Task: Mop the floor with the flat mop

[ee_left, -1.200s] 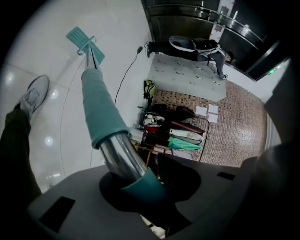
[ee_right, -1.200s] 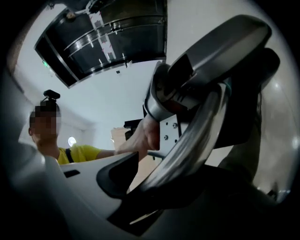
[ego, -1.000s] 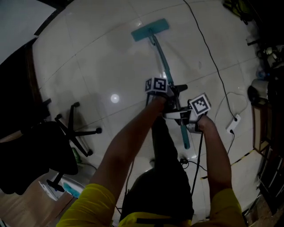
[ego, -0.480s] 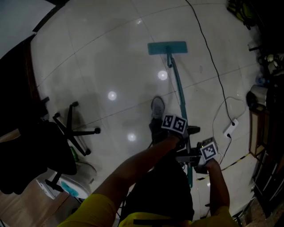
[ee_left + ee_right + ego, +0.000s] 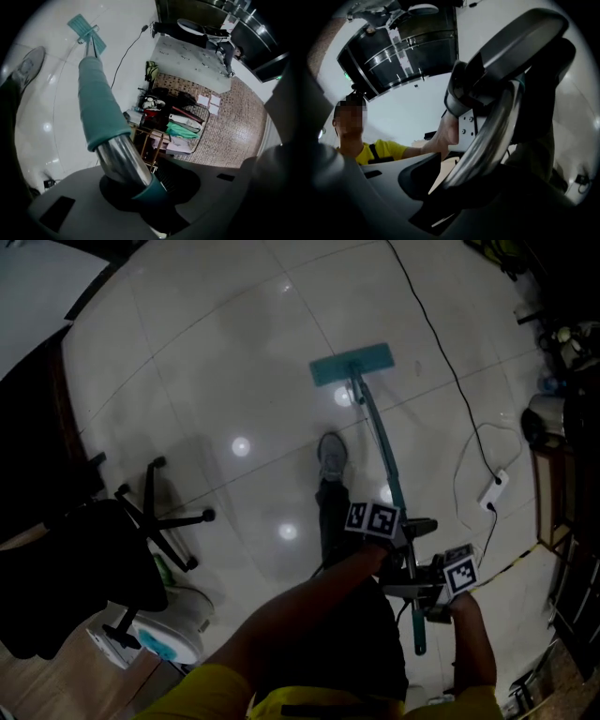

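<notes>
The flat mop's teal head (image 5: pixel 352 365) lies flat on the pale tiled floor, and its pole (image 5: pixel 380 442) slants back toward me. My left gripper (image 5: pixel 405 532) grips the pole higher up, and my right gripper (image 5: pixel 433 589) holds it near the top end. In the left gripper view the teal-sleeved metal pole (image 5: pixel 96 108) runs out between the jaws of the left gripper (image 5: pixel 136 183) to the mop head (image 5: pixel 86 29). The right gripper (image 5: pixel 464 183) has the shiny pole (image 5: pixel 487 136) between its jaws. Both pairs of jaws are opening slightly, with the pole still between them.
My shoe (image 5: pixel 332 456) stands just left of the pole. A black office chair (image 5: pixel 141 521) is at the left, with a white and teal tub (image 5: pixel 164 638) below it. A black cable (image 5: pixel 441 343) and a power strip (image 5: pixel 494 493) lie on the right, beside dark clutter (image 5: pixel 553 418).
The mop head has slid back toward me across the tiles. Both grippers have moved down and right in the picture with the pole. My foot has stepped forward into view.
</notes>
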`<state>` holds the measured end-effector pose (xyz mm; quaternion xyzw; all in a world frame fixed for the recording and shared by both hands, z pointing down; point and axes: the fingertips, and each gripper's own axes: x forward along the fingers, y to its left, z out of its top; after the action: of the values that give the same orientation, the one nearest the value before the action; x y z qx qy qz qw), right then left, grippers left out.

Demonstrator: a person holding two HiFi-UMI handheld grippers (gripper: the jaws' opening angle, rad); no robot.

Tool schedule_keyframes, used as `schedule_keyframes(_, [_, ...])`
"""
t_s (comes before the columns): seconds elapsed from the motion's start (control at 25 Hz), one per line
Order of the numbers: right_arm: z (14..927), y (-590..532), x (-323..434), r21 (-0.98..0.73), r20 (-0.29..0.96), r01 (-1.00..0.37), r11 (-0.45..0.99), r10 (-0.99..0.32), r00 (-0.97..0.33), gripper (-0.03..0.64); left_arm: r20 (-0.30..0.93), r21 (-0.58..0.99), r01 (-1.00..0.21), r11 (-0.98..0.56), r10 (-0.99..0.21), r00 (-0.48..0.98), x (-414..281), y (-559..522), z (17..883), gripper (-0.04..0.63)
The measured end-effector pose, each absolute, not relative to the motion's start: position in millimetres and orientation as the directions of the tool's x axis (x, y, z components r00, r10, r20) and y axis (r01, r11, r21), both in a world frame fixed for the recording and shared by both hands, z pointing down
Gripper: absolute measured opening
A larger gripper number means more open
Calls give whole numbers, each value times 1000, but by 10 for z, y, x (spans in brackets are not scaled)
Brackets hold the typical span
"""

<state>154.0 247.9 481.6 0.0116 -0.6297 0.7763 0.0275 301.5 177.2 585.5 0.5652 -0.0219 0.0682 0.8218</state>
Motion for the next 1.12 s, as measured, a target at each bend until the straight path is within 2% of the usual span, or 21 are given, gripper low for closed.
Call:
schedule_keyframes(0.16, [5576, 1187, 1648, -989, 106, -102, -106, -40, -994, 124, 121, 952, -146, 271, 104, 987, 3140, 424, 6425, 107])
schedule_keyframes(0.24, [5858, 706, 1620, -985, 127, -117, -128, -75, -989, 92, 162, 954, -195, 225, 157, 974, 3140, -56, 6696, 104])
schedule_keyframes(0.36, [5782, 492, 1576, -984, 45, -18, -177, -151, -987, 83, 219, 930, -274, 247, 225, 949, 3150, -197, 6809, 104])
schedule_keyframes(0.48, [5581, 1008, 1543, -983, 15, 9, -185, -127, -992, 83, 214, 921, -278, 273, 241, 947, 3202, 348, 6691, 104])
schedule_keyframes(0.64, [5134, 2503, 1463, -957, 11, 1, -289, -37, -999, 89, 175, 896, -263, 359, 259, 950, 3163, 1886, 6315, 103])
schedule_keyframes(0.76, [4641, 3531, 1480, -936, 1, 2, -351, -9, -1000, 89, 151, 872, -238, 427, 229, 962, 3146, 2962, 5877, 101])
schedule_keyframes(0.84, [4422, 4043, 1493, -930, 8, -8, -368, 2, -1000, 97, 132, 868, -208, 451, 193, 972, 3136, 3481, 5636, 58])
schedule_keyframes(0.88, [4373, 4208, 1493, -929, 10, -9, -370, -2, -1000, 107, 125, 871, -192, 453, 173, 977, 3119, 3649, 5566, 58])
schedule_keyframes(1.0, [4468, 4151, 1519, -940, 7, 9, -340, -45, -999, 121, 95, 898, -135, 418, 114, 989, 3065, 3560, 5551, 84])
schedule_keyframes(1.12, [4813, 3368, 1545, -961, -5, 18, -276, -49, -999, 121, 82, 925, -107, 364, 82, 993, 3071, 2678, 5794, 89])
